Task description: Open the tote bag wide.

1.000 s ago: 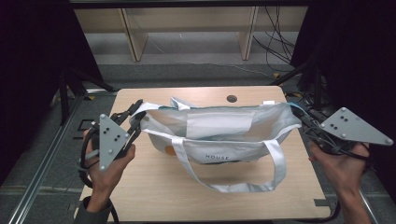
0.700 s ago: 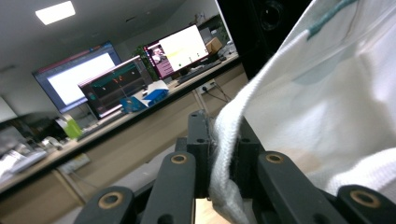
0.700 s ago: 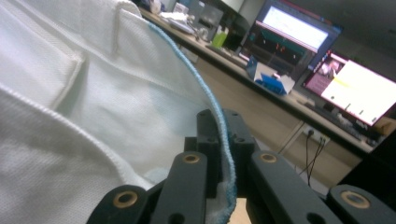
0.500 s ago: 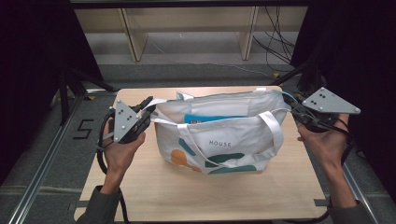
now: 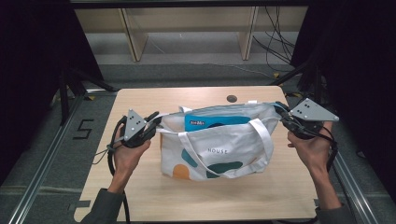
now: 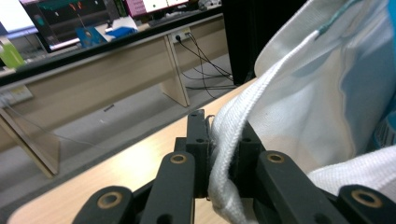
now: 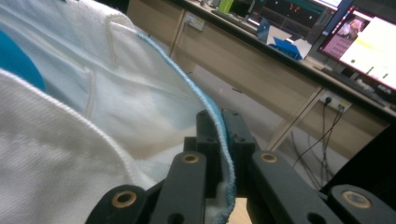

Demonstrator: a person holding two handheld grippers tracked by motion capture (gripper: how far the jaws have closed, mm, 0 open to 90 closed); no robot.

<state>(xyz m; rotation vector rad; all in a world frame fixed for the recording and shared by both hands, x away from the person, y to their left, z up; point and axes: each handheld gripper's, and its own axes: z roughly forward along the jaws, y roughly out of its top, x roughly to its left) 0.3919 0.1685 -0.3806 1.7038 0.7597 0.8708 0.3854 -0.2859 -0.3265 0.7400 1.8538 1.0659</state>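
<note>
Tote bag (image 5: pixel 219 147) | upright on bench (image 5: pixel 140 196), stretched between us | left hand-held gripper (image 5: pixel 154 123) and right hand-held gripper (image 5: pixel 280 114) clamped on its rim ends | step: we judge setting down | next: release evenly.

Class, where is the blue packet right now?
In the high view the blue packet sits inside the white tote bag at mid-table, showing through its open top, between the left gripper and right gripper.

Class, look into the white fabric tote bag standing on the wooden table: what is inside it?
Inside the white fabric tote bag, a flat blue package with a white label rises above the near rim. Its lower part and anything beneath are hidden by the bag's front panel.
</note>
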